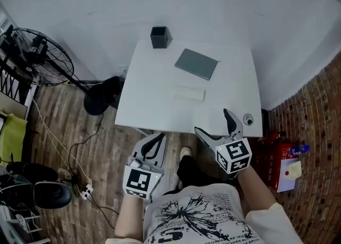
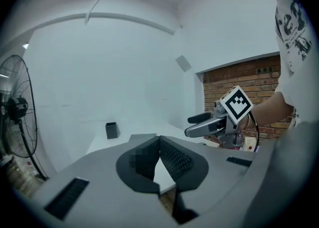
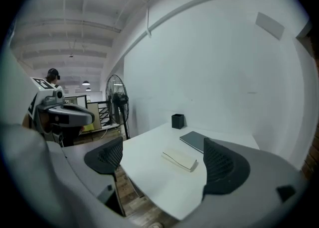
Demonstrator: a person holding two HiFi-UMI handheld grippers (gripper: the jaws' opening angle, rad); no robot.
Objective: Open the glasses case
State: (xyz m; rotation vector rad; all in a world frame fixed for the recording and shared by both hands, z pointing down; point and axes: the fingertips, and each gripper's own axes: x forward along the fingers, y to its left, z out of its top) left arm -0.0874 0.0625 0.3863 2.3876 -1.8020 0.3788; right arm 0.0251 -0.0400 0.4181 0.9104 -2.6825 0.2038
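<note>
The glasses case (image 1: 188, 94) is a flat whitish box lying closed near the middle of the white table (image 1: 149, 99). In the right gripper view the case (image 3: 179, 159) lies ahead, framed between the two jaws. My right gripper (image 1: 212, 121) hovers over the table's near right edge, open and empty, well short of the case. My left gripper (image 1: 157, 137) hangs below the table's near edge, over the wooden floor. It is shut, its pads meeting at the tips with nothing between them. The left gripper view shows the right gripper (image 2: 199, 125) off to the right.
A grey notebook (image 1: 196, 63) lies behind the case and a black holder (image 1: 159, 37) stands at the table's far edge. A small round object (image 1: 248, 119) sits at the near right corner. A fan (image 1: 40, 56) stands left, a red box (image 1: 272, 157) right.
</note>
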